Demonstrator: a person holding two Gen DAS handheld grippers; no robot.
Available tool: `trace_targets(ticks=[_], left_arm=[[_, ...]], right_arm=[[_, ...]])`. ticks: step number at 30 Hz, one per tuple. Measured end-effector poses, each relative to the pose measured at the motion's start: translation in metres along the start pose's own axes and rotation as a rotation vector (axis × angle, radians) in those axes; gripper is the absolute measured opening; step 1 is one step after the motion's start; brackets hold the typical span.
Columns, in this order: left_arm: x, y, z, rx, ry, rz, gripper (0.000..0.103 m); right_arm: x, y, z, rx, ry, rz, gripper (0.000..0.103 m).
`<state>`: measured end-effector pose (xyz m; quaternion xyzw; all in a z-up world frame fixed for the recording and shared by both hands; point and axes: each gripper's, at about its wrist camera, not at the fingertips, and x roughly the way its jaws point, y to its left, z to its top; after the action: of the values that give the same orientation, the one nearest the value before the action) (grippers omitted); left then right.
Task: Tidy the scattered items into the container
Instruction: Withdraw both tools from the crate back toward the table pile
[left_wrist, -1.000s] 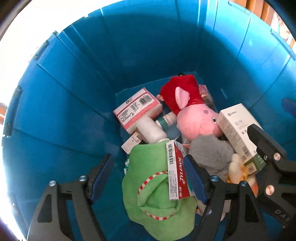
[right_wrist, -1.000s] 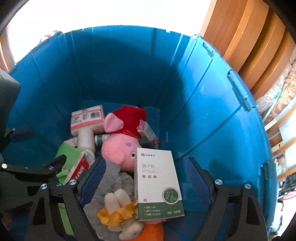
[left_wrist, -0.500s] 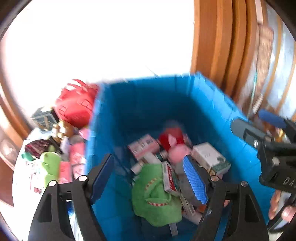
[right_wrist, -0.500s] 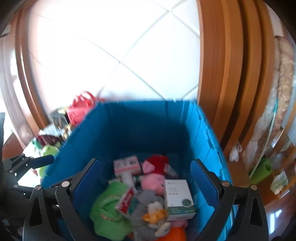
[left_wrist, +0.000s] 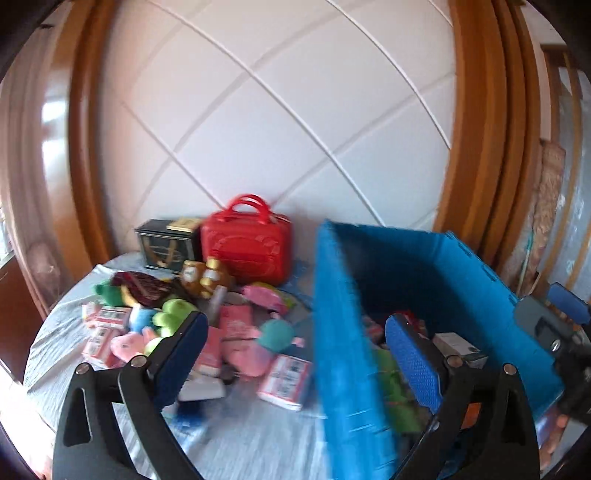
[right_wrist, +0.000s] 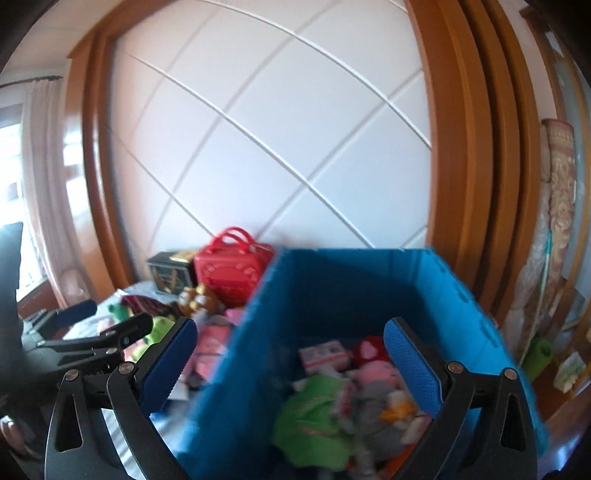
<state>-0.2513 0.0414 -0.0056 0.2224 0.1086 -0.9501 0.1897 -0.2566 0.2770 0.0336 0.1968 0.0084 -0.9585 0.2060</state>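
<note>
Left wrist: left gripper (left_wrist: 295, 354) jaws just opened wide, empty.

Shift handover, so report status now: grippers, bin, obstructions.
Left hand-held gripper and right hand-held gripper open, empty. Blue plastic bin part filled. Toys and boxes remain on bed. Nothing blocking.

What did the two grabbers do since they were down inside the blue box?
Both came up and back out of the blue box. The left gripper swung toward the toy pile on the bed; the right gripper still faces the box. Their jaws have just been opening, with nothing between them. The green plush and pink pig stayed in the box.
</note>
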Motion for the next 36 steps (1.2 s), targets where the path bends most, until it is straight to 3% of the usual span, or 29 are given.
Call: trace_targets(ticks=[6, 10, 15, 21, 27, 36], left_arm=[[-0.028, 0.136, -0.021, -0.027, -0.054, 0.086, 0.098], [-0.021, 0.214, -0.031, -0.033, 0.007, 0.159, 0.098], [0.01, 0.271, -0.049, -0.062, 0.107, 0.189, 0.098], [0.062, 0.299, -0.078, -0.094, 0.2, 0.213, 0.098], [0.125, 0.294, -0.11, -0.076, 0.317, 0.2, 0.098], [0.232, 0.264, -0.183, -0.081, 0.545, 0.097, 0.098]], right_arm=[[-0.001, 0.108, -0.018, 0.033, -0.06, 0.029, 0.103], [0.015, 0.174, -0.029, 0.061, -0.044, 0.066, 0.103], [0.054, 0.23, -0.049, 0.039, 0.029, 0.047, 0.103], [0.124, 0.261, -0.083, 0.026, 0.194, 0.046, 0.103], [0.196, 0.259, -0.118, 0.066, 0.34, 0.085, 0.103], [0.269, 0.241, -0.18, 0.083, 0.533, 0.052, 0.103]])
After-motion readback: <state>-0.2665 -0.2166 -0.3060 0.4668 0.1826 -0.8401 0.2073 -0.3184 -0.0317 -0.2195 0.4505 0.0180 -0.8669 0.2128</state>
